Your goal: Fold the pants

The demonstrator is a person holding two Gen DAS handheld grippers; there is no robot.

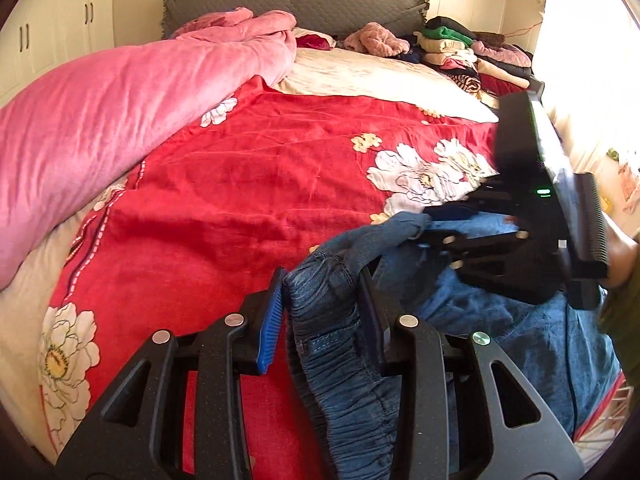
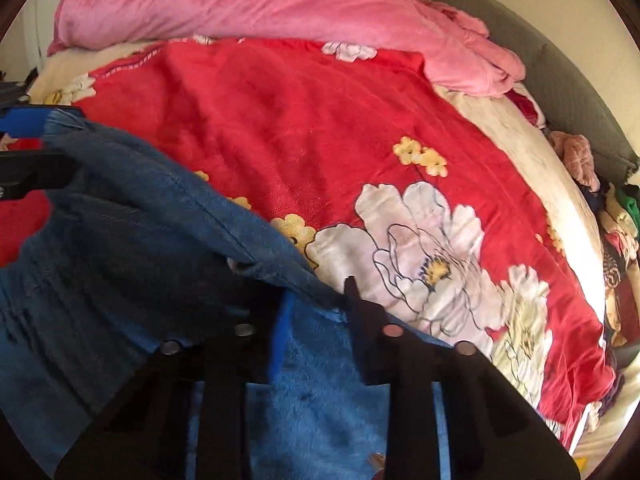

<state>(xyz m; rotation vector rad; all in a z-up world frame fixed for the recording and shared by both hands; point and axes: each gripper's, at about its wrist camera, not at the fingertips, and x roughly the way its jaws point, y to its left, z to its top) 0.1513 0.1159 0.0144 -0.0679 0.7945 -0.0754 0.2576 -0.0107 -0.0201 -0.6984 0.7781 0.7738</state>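
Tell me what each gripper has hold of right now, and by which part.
Both hold the jeans. The left gripper is clamped on the gathered waistband. The right gripper pinches a bunched edge further along; which part is unclear.

Red floral blanket (image 1: 248, 184) lies flat and bare across mid-bed: free passage there. Pink quilt (image 1: 100, 120) heaped along left side blocks it. Stacked clothes (image 1: 460, 52) crowd far right corner by grey headboard (image 1: 296, 4).

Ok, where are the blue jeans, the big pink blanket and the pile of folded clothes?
Blue denim jeans (image 1: 332, 360): left wrist view, on the gathered waistband.
Big pink fleece blanket (image 1: 100, 120): left wrist view, on its broad smooth middle.
Pile of folded clothes (image 1: 460, 52): left wrist view, on the cream garments under the green one.
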